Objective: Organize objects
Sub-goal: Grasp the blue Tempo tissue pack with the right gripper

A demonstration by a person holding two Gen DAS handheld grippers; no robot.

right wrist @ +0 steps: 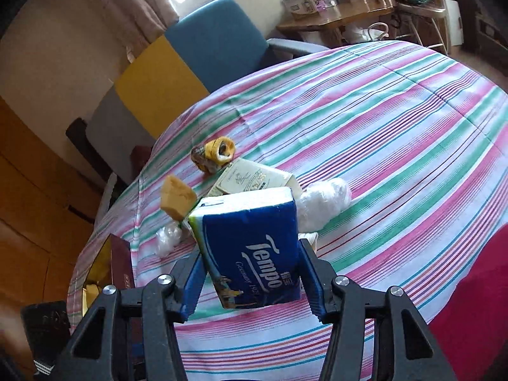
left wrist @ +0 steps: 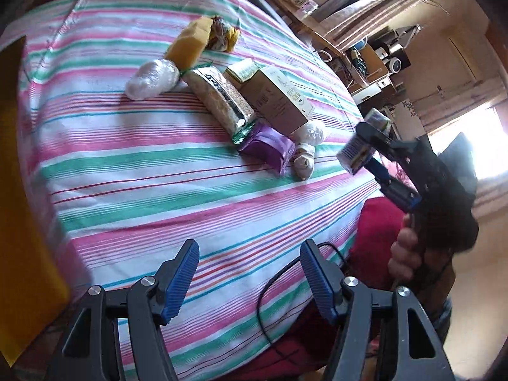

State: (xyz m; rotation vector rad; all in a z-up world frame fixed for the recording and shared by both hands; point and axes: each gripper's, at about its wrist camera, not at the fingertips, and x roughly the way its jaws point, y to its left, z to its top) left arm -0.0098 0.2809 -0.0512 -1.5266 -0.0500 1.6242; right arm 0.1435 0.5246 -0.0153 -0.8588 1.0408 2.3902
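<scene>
The tissue pack (right wrist: 250,247) sits clamped between the fingers of your right gripper (right wrist: 250,281), lifted clear of the striped worktop (right wrist: 397,133) and just in front of the row of things already lined up there. That row runs from the yellow sponge (left wrist: 190,43) past the grain packet (left wrist: 222,101) and the cardboard box (left wrist: 276,98) to the purple pouch (left wrist: 268,146). Your left gripper (left wrist: 249,281) hangs over the near edge with its fingers apart and nothing between them. You look to be mid-carry. Next, pick a free spot beside the row, lower the pack until it rests flat, then let go without nudging the white wrapped bundle (left wrist: 306,149).
</scene>
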